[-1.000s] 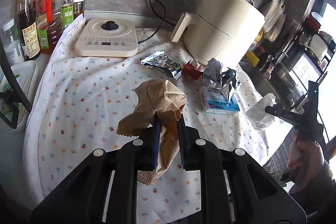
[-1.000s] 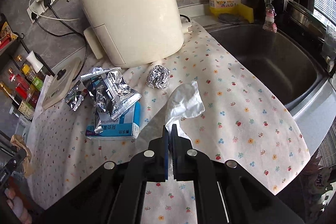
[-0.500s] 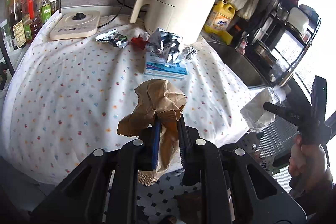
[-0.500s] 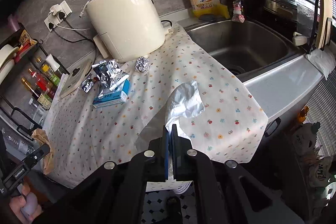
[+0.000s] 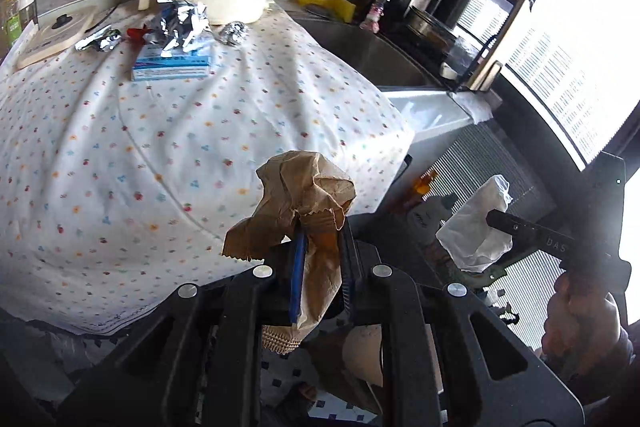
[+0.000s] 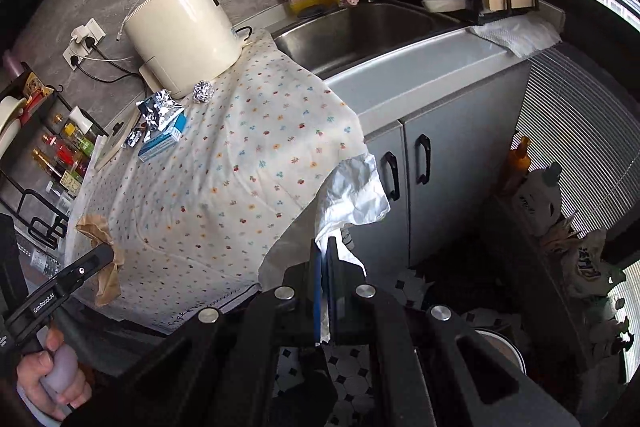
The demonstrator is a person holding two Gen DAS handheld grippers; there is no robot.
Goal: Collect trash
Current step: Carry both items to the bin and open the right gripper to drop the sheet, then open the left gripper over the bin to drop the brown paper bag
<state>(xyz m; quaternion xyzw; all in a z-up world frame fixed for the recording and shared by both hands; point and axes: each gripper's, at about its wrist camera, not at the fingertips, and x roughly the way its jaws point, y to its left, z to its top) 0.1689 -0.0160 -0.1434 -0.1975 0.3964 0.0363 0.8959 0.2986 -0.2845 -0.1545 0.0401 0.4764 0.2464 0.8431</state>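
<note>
Hidden: lower end of the crumpled brown paper bag [image 5: 306, 199] runs down between the fingers [image 5: 298, 267] and is cut off behind the gripper body. Floor below mostly blocked by both gripper frames; only patches of black-and-white tile [image 6: 348, 379] show.

Left gripper [image 5: 322, 267]: fingers nearly closed, clamped on the brown paper bag, off the desk [image 5: 120, 147] edge at 6 o'clock. Points steeply down.

Right gripper [image 6: 324, 283]: fingers pressed together on a thin tail of white tissue [image 6: 352, 195], which hangs past the cloth corner, in front of the grey cabinet [image 6: 432, 195]. A hand [image 6: 52, 379] grips the left handle at 8 o'clock in the right view.

On the desk at 11 o'clock: foil wrapper [image 5: 180, 23], blue box [image 5: 172, 65], foil ball [image 5: 234, 33].
</note>
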